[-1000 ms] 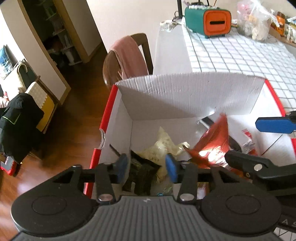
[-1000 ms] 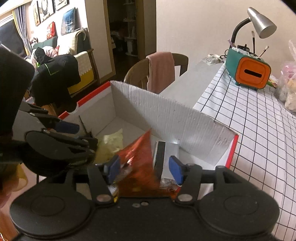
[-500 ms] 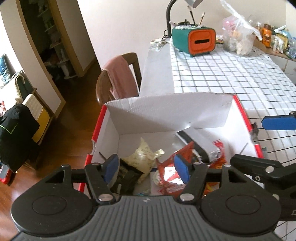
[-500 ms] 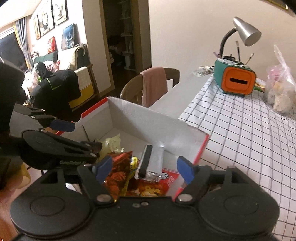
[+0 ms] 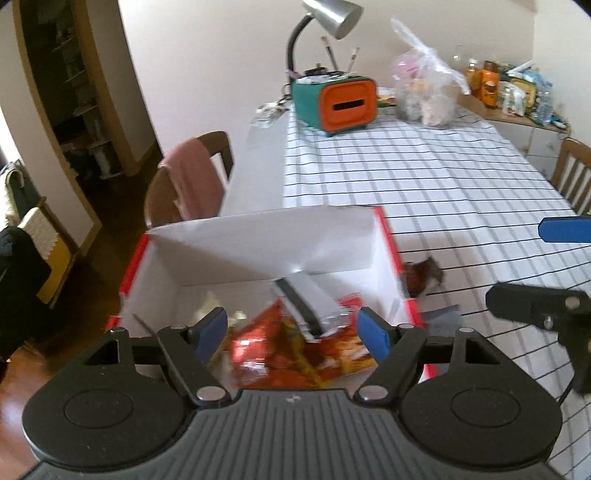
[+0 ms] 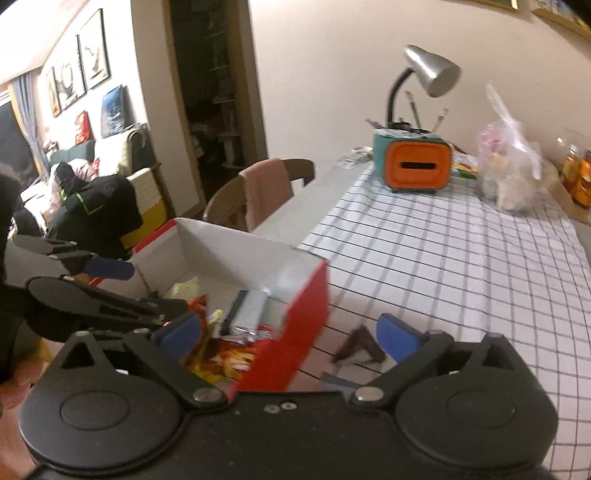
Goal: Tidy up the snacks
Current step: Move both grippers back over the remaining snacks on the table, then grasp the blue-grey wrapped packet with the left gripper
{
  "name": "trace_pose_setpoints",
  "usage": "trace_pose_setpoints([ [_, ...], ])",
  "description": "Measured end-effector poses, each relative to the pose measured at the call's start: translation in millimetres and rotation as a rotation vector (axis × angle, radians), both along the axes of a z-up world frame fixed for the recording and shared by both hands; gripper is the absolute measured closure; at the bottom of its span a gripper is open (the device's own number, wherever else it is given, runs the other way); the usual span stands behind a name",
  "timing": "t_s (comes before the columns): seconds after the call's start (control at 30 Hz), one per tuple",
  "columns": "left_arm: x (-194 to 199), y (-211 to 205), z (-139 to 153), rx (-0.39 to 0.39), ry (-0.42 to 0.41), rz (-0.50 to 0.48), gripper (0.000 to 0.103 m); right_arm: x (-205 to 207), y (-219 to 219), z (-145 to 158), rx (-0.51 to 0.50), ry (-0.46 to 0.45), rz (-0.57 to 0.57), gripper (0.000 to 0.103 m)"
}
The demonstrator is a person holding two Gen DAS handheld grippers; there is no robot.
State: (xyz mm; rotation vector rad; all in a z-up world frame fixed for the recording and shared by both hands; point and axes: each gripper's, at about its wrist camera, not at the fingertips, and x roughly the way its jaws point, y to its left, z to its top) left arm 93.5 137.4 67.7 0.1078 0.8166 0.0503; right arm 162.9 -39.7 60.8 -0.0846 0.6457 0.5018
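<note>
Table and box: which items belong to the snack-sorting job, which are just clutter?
Job:
cardboard box
orange snack bag
silver packet
brown wrapper outside the box

Clutter:
lamp
teal-orange holder
plastic bag
pink-draped chair

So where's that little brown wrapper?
The brown wrapper lies on the checked tablecloth, just outside the red box, on its right in both views.

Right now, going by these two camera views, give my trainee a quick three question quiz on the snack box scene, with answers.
1. True or false: the small dark wrapper lies inside the red box.
2. Which colour is the front of the teal holder? A orange, B yellow, C white.
3. What hangs over the wooden chair?

Key:
1. False; it lies on the checked tablecloth beside the box.
2. A.
3. A pink cloth.
</note>
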Motion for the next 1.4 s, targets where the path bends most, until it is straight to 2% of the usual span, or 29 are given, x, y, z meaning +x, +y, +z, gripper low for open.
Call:
trace_pose_setpoints([
  [0.27,-2,-53,-11,-0.035,0.003,-0.087,0.026,2,-70,-3,0.017,0.004,-0.115,0.001],
  [0.53,2,-114,-29,-0.017,0.018,-0.118,0.026,3,-122,-12,0.041,0.012,-0.179,0.001],
  [0.7,5,-146,-44,-0.062,0.017,-0.118,0.026,6,-146,-21,0.066,0.025,-0.194,0.001],
  [0.83,9,-167,-62,-0.088,0.039,-0.091,0.026,6,-166,-29,0.077,0.04,-0.21,0.001],
  [1.03,22,-180,-89,-0.032,0.046,-0.045,0.026,7,-187,-43,0.108,0.067,-0.223,0.001],
  [1.27,34,-187,-105,0.034,0.005,0.033,0.026,12,-198,-55,0.132,0.092,-0.217,0.001],
  [1.4,44,-181,-112,0.017,0.023,0.11,0.026,17,-198,-60,0.146,0.106,-0.209,0.001],
])
